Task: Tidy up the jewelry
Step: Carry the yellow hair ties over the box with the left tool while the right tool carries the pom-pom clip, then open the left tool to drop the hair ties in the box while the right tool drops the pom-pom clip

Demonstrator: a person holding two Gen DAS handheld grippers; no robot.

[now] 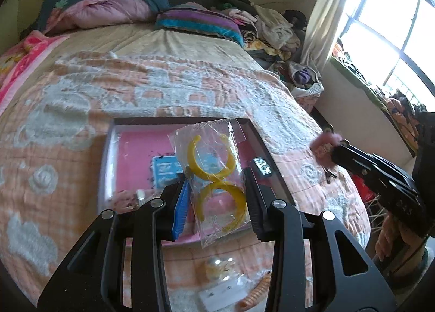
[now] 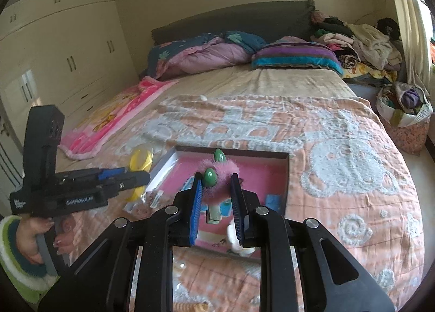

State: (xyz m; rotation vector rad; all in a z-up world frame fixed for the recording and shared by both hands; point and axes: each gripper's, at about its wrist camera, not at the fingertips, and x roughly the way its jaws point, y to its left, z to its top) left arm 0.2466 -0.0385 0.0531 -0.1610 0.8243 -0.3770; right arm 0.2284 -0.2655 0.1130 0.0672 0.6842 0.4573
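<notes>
My left claw (image 1: 217,189) grips a clear packet of yellow hoop earrings (image 1: 214,176), its pads pressed on the plastic, lifted above the open box (image 1: 261,143). Under it the box's pink floor (image 1: 136,154) lies mostly free, with a blue card (image 1: 165,170) just left of the packet and the box's dark rim running up the right side. Below the claw, small loose pieces sit on the bedspread (image 1: 81,89) near the bed's front edge (too blurred for me to name). My right claw (image 2: 216,192) is clenched on a pink fluffy piece with green stones (image 2: 214,178), hanging over the same box. Right of it, the bedspread stretches bare to the bed's edge.
</notes>
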